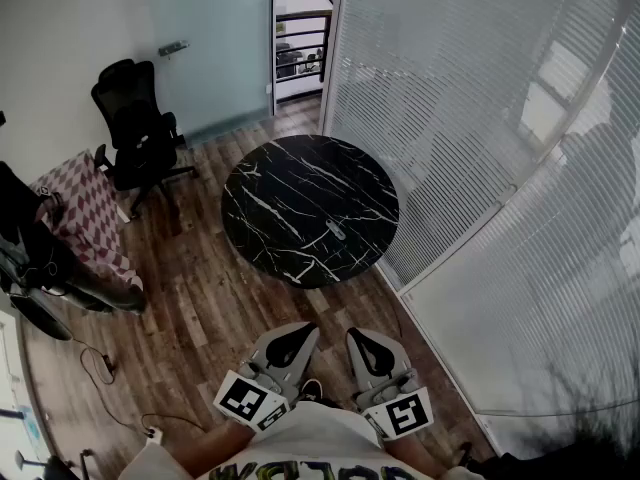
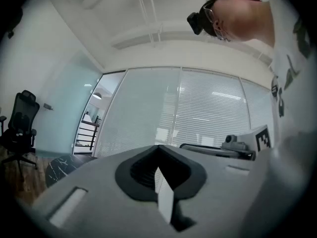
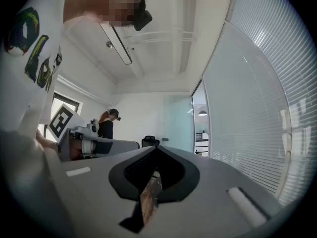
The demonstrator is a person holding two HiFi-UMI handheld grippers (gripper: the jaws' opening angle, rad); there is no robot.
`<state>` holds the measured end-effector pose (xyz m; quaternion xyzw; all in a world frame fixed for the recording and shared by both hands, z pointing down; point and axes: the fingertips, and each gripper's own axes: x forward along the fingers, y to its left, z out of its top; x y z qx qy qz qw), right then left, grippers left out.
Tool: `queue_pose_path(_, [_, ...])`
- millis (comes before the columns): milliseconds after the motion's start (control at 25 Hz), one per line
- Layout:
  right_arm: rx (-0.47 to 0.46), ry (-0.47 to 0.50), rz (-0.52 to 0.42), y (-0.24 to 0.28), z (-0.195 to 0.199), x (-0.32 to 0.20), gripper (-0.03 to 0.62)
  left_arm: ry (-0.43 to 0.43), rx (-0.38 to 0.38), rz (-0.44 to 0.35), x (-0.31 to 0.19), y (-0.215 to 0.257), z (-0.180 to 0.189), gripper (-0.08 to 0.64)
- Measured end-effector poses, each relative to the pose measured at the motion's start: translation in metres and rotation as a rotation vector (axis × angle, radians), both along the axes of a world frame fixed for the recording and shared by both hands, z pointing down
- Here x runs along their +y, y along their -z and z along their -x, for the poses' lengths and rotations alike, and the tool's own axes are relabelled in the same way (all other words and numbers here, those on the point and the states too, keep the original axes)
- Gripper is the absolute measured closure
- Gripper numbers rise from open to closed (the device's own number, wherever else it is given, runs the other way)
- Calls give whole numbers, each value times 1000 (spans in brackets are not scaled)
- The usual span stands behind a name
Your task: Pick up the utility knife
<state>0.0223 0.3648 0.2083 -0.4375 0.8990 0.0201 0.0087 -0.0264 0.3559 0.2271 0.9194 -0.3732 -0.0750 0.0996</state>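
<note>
Grey utility knife shows only in head view

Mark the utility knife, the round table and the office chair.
utility knife (image 1: 335,232), head view, middle of its grey body.
round table (image 1: 290,183), head view, bare marble top left of the knife.
office chair (image 1: 128,103), head view, its black backrest.

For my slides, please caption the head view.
Left tool and right tool, both shut, held near the body; utility knife lies on the round black table.
</note>
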Motion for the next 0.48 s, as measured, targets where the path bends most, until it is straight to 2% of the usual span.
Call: queue_pose_path(480, [-25, 15, 22, -1, -12, -5, 589, -8, -6, 6, -5, -1, -14, 557])
